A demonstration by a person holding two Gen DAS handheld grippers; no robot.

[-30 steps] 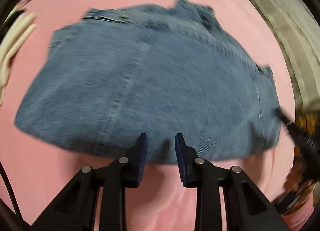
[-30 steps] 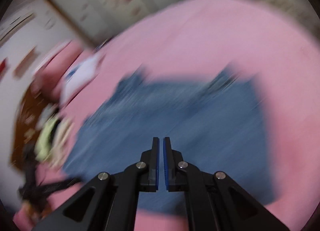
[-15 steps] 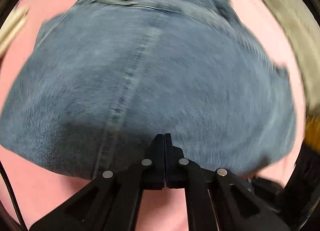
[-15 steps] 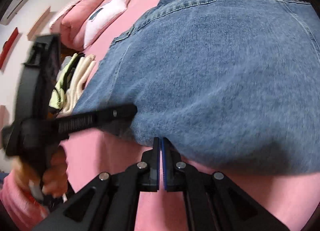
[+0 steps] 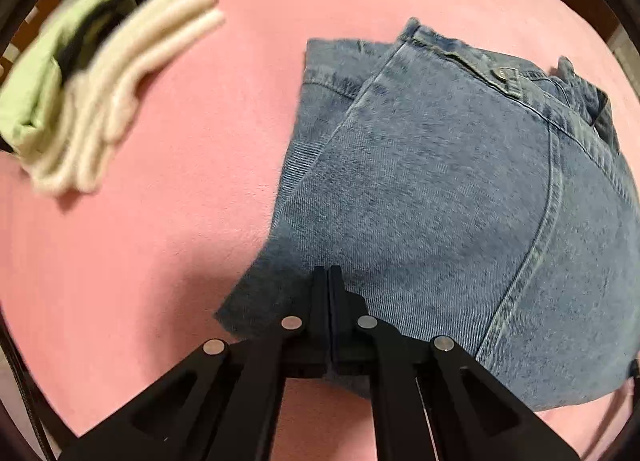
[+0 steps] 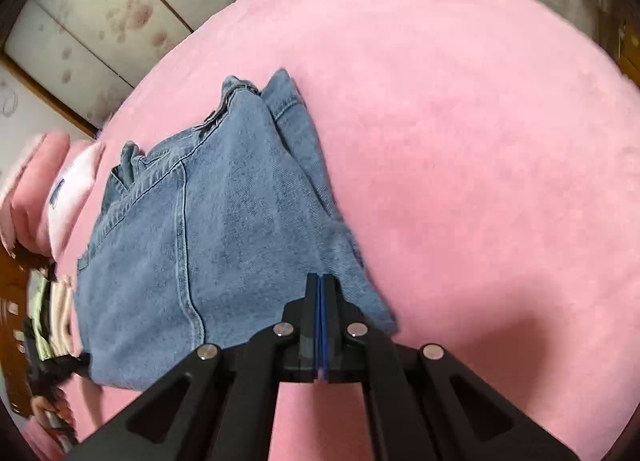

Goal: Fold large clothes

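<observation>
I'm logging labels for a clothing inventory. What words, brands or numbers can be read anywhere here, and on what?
None can be read.
Jeans: the metal button shows no legible stamp.
White pillow: a small dark blue mark, too blurred to read.
Stack of folded clothes: no print visible.

Folded jeans (image 5: 460,201) lie on a bedspread (image 5: 140,261), their near edge meeting the closed tips of the left gripper (image 5: 328,281) and right gripper (image 6: 321,289). A stack of folded clothes (image 5: 100,73) sits well apart to the left; pillows (image 6: 52,189) lie behind.
</observation>
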